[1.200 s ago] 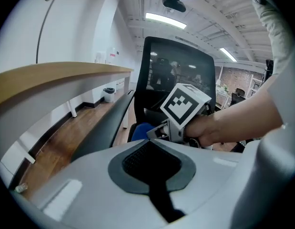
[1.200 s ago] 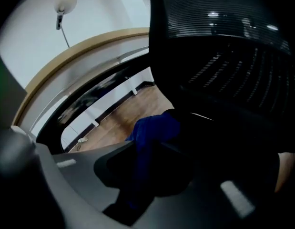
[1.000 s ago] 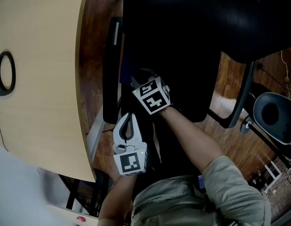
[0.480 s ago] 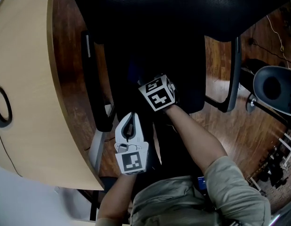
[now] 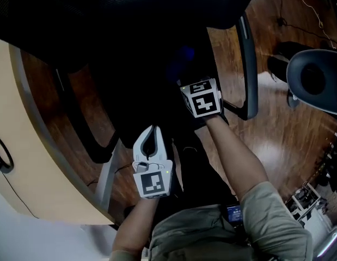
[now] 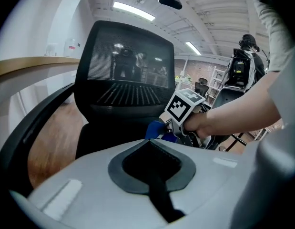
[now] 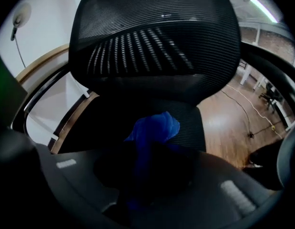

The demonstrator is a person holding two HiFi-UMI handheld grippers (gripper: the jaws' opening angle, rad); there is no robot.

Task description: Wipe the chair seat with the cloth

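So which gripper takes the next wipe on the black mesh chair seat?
Right. The right gripper grips the crumpled blue cloth over the black mesh chair seat; the left gripper is shut, empty, set back.

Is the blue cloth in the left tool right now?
No, the blue cloth is pinched in the right tool, while the left tool has its jaws together on nothing.
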